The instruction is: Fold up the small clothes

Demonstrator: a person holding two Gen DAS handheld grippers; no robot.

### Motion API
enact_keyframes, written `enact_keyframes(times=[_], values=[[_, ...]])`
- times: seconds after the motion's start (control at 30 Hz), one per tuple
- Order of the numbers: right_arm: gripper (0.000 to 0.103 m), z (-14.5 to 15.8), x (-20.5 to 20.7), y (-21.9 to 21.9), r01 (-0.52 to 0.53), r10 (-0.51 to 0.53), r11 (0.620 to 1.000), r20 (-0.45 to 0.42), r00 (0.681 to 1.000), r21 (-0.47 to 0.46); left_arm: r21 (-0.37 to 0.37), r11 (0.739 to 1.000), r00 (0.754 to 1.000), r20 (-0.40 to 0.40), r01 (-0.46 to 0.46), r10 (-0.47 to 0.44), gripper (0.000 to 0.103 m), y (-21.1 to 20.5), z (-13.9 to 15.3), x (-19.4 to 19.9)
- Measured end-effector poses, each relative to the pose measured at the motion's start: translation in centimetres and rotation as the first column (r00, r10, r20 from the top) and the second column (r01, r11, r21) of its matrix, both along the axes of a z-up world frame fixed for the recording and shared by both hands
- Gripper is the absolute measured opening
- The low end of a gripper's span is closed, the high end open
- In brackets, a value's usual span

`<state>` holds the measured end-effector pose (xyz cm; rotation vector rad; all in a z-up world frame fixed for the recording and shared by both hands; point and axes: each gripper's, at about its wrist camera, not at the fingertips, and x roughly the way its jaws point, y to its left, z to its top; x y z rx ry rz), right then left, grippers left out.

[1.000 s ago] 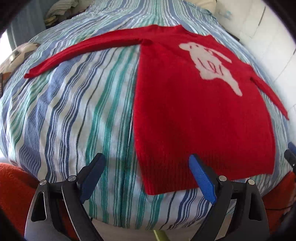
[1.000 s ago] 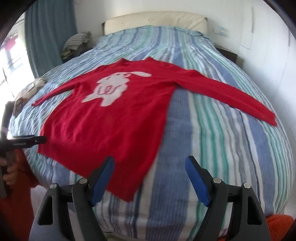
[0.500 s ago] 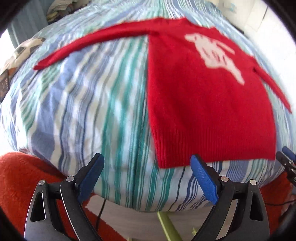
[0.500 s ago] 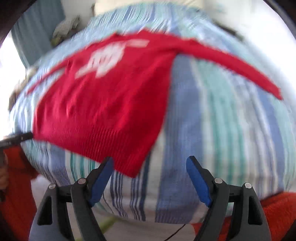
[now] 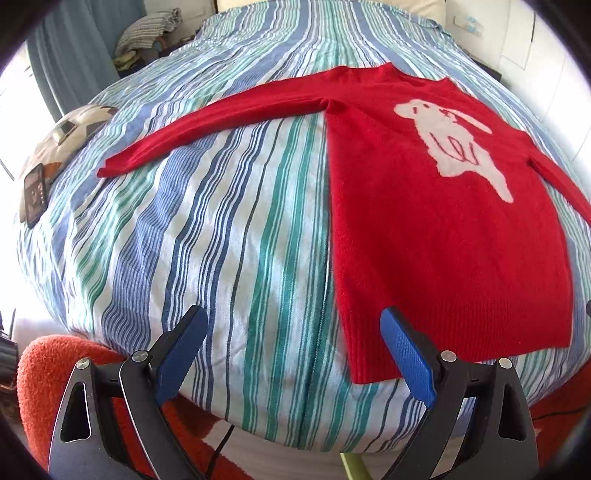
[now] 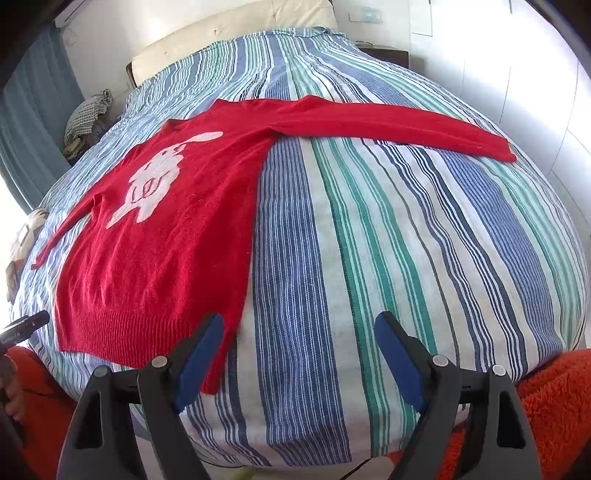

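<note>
A small red sweater [image 5: 424, 229] with a white dog motif lies flat, face up, on the striped bed [image 5: 221, 229], both sleeves spread out sideways. It also shows in the right wrist view [image 6: 166, 236]. My left gripper [image 5: 295, 350] is open and empty, above the foot of the bed, its right finger over the hem's left corner. My right gripper [image 6: 299, 354] is open and empty, its left finger over the hem's right corner. The left sleeve [image 5: 221, 114] reaches far left, the right sleeve [image 6: 399, 125] far right.
A phone [image 5: 35, 194] and a patterned cushion [image 5: 74, 129] lie at the bed's left edge. Folded laundry [image 5: 147, 33] sits at the far left corner. An orange rug [image 6: 546, 413] lies on the floor by the foot of the bed. White wall and wardrobe stand to the right.
Both grippers dipped toward the foot of the bed half a second ago, then rose and tilted back up, so more of the bed shows. The sweater has not moved.
</note>
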<state>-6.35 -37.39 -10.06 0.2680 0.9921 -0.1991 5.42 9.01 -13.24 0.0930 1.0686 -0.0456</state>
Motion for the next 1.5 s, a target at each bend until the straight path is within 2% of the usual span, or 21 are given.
enact_keyframes(times=[0.33,0.43,0.57,0.67,0.73,0.77,0.83,0.9,0.93,0.97,1.03,1.1,1.2,1.27,1.33,1.4,1.43,1.5], values=[[0.083,-0.4,0.0,0.2,-0.018,0.018,1.0,-0.009,1.0,-0.004,0.019,1.0,1.0,0.002,-0.017,0.017,0.095,0.2,-0.3,0.0],[0.083,0.0,0.2,-0.8,-0.002,0.001,0.999,0.007,1.0,0.053,-0.021,0.999,0.999,0.023,-0.029,0.03,0.095,1.1,0.5,0.1],[0.083,1.6,2.3,-6.8,0.07,-0.086,0.983,0.083,0.993,0.172,-0.083,0.992,0.992,0.081,-0.092,0.099,0.095,3.3,2.1,1.1],[0.083,3.4,4.2,-13.7,0.137,-0.191,0.951,0.178,0.965,0.278,-0.103,0.985,0.982,0.111,-0.14,0.152,0.095,4.8,2.6,2.1],[0.083,3.6,5.2,-18.7,0.201,-0.282,0.915,0.196,0.939,0.349,-0.113,0.977,0.972,0.127,-0.182,0.195,0.095,5.6,2.4,2.3],[0.083,3.3,5.6,-21.3,0.248,-0.343,0.884,0.189,0.92,0.396,-0.116,0.973,0.969,0.128,-0.197,0.212,0.095,5.9,2.2,2.3],[0.083,1.8,5.6,-26.4,0.347,-0.481,0.784,0.151,0.863,0.514,-0.12,0.967,0.964,0.118,-0.227,0.24,0.095,6.4,1.6,2.3],[0.083,-0.4,5.6,-29.6,0.399,-0.557,0.682,0.081,0.827,0.613,-0.117,0.963,0.962,0.097,-0.243,0.254,0.095,6.7,1.0,2.4],[0.083,-1.3,5.7,-30.6,0.422,-0.58,0.645,0.048,0.814,0.637,-0.111,0.963,0.963,0.089,-0.246,0.256,0.095,6.7,0.8,2.5],[0.083,-2.2,5.7,-31.4,0.444,-0.601,0.619,0.026,0.799,0.649,-0.101,0.964,0.963,0.086,-0.245,0.254,0.095,6.6,0.7,2.7],[0.081,-3.3,5.9,-32.3,0.459,-0.622,0.596,0.016,0.783,0.659,-0.083,0.966,0.964,0.09,-0.243,0.25,0.095,6.4,0.6,2.8],[0.079,-3.8,6.5,-33.0,0.463,-0.633,0.593,0.027,0.773,0.659,-0.072,0.968,0.965,0.089,-0.24,0.246,0.095,6.3,0.4,2.9],[0.075,-3.9,7.9,-33.5,0.47,-0.633,0.617,0.043,0.773,0.632,-0.052,0.97,0.968,0.077,-0.237,0.24,0.095,5.9,0.0,3.1],[0.061,-4.1,8.9,-33.1,0.478,-0.619,0.653,0.051,0.784,0.587,-0.043,0.971,0.968,0.07,-0.237,0.239,0.095,5.7,-0.4,3.1],[0.004,-4.5,9.3,-33.2,0.516,-0.623,0.668,0.023,0.782,0.536,-0.035,0.97,0.968,0.061,-0.241,0.243,0.095,5.7,-0.6,3.1],[0.004,-4.4,9.5,-33.2,0.554,-0.641,0.668,0.006,0.768,0.497,-0.035,0.97,0.968,0.059,-0.242,0.244,0.095,5.7,-0.7,3.0],[0.004,-3.6,9.9,-33.0,0.558,-0.632,0.696,0.017,0.775,0.451,-0.038,0.97,0.968,0.062,-0.241,0.243,0.095,5.7,-0.6,2.9],[0.004,-0.6,11.7,-31.3,0.519,-0.569,0.787,0.067,0.82,0.335,-0.043,0.97,0.968,0.066,-0.24,0.242,0.095,5.8,-0.6,2.8]])
